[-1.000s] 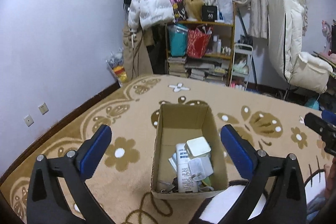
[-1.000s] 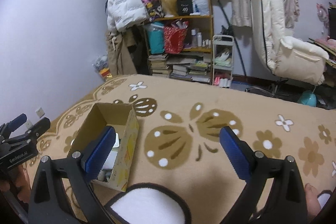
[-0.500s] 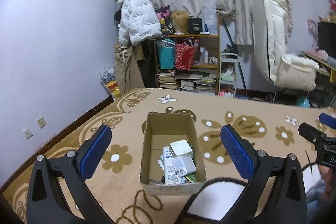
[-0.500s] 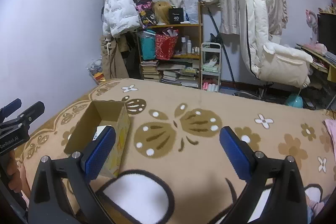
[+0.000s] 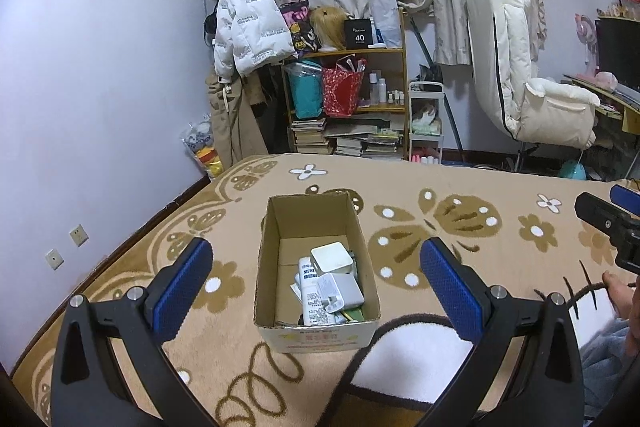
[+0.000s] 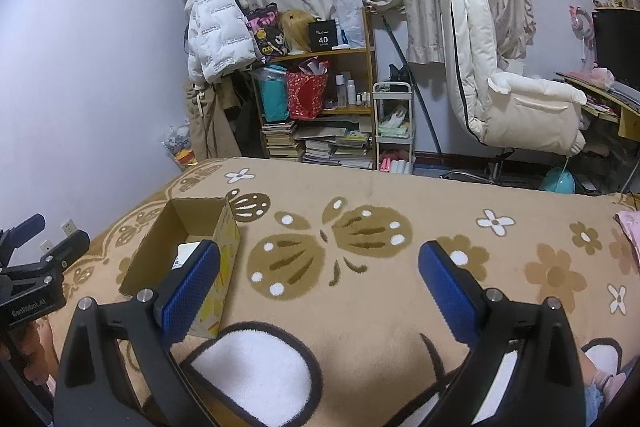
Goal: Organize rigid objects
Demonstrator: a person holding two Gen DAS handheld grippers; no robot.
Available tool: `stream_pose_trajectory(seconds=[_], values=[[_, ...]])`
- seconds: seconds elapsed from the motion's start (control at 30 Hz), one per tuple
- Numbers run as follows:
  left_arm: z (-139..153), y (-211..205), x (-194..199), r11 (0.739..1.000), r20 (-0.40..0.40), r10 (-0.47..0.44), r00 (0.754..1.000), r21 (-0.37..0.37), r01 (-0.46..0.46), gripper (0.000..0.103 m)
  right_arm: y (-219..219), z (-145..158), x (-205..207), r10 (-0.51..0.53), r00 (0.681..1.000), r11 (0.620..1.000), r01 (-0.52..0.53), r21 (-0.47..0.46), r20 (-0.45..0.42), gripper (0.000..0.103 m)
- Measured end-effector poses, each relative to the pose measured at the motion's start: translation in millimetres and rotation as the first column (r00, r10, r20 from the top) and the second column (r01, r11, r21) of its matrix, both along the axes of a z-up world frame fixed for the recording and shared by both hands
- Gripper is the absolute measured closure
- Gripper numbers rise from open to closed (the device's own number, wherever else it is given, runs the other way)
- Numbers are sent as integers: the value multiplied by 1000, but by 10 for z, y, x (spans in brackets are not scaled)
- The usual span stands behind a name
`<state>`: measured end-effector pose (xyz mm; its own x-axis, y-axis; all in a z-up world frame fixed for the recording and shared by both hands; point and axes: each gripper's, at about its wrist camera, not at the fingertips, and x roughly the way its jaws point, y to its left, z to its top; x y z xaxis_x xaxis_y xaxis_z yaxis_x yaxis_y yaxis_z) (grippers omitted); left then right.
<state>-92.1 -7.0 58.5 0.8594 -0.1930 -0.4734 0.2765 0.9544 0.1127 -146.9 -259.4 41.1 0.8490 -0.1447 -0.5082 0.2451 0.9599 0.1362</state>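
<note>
My left tongs [image 5: 316, 279] are spread wide with nothing between the blue ribbed pads, and my right tongs [image 6: 320, 279] stand just as wide and just as bare.

Straight ahead of the left tongs sits the open brown cardboard box [image 5: 316, 331] on the tan plush blanket with brown butterfly and flower patterns [image 5: 440, 195]. In the left view the box lies between the two pads, touching neither. Its near half is filled: a white tube with blue print [image 5: 314, 291] lies lengthwise, a grey-white power adapter [image 5: 340, 291] rests partly over it, and a white square charger block [image 5: 332, 257] lies just behind. Small bits sit in the near corner, too small to tell. The far half of the box floor is bare cardboard.

From the right view, the same box [image 6: 224, 259] is at my left, its yellow-printed side wall partly hidden by my left-hand pad. A white patch outlined in black [image 6: 256, 367] lies nearest in the blanket, and the wide stretch of blanket to the right of the box carries nothing.

The blanket's far edge drops off before a wooden shelf packed with books and bags [image 6: 320, 115]. A white puffer jacket [image 5: 248, 27] hangs to its left and a cream padded chair [image 6: 500, 91] stands well to its right.
</note>
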Motion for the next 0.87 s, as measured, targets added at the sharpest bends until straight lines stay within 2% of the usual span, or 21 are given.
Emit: stream_pose_trajectory(seconds=[0.23, 0.87], values=[[-57, 6, 41, 1000, -31, 3, 1000, -2, -3, 0, 16, -16, 2, 0, 1000, 1000, 0, 0, -7, 0], [-156, -20, 85, 1000, -41, 19, 999, 14, -18, 0, -1, -63, 45, -2, 1000, 1000, 2, 2, -16, 0]])
